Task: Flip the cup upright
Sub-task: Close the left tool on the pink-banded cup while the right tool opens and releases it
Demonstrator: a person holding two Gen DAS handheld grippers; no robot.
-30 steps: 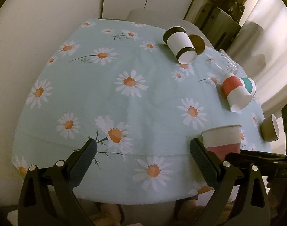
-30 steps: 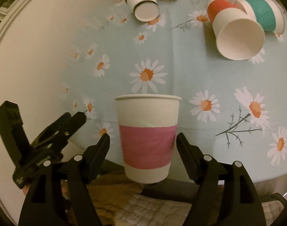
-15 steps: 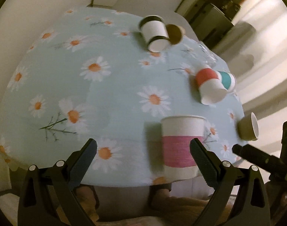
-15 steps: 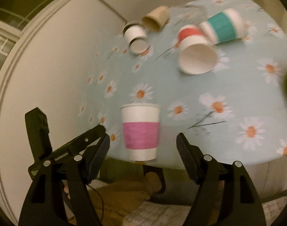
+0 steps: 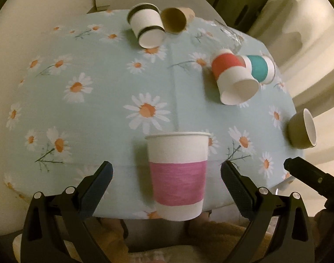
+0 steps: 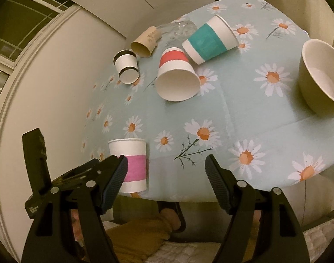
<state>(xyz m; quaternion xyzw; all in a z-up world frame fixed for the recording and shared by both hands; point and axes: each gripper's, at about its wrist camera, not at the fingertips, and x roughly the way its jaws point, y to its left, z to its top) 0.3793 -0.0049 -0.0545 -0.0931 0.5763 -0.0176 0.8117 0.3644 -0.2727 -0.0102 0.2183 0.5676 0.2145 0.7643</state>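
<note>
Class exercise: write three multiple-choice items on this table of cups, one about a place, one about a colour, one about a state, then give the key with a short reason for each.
1. Where does the pink-banded cup stand?
A. by the table's near edge
B. at the far edge
C. inside the bowl

2. What colour is the band on the cup lying next to the red-banded cup?
A. yellow
B. teal
C. purple

3. How is the red-banded cup placed?
A. upright
B. upside down
C. on its side

Key: 1 A, it stands at the tablecloth edge, between the open left tool fingers. 2 B, a teal band shows in both views. 3 C, its mouth faces sideways.
</note>
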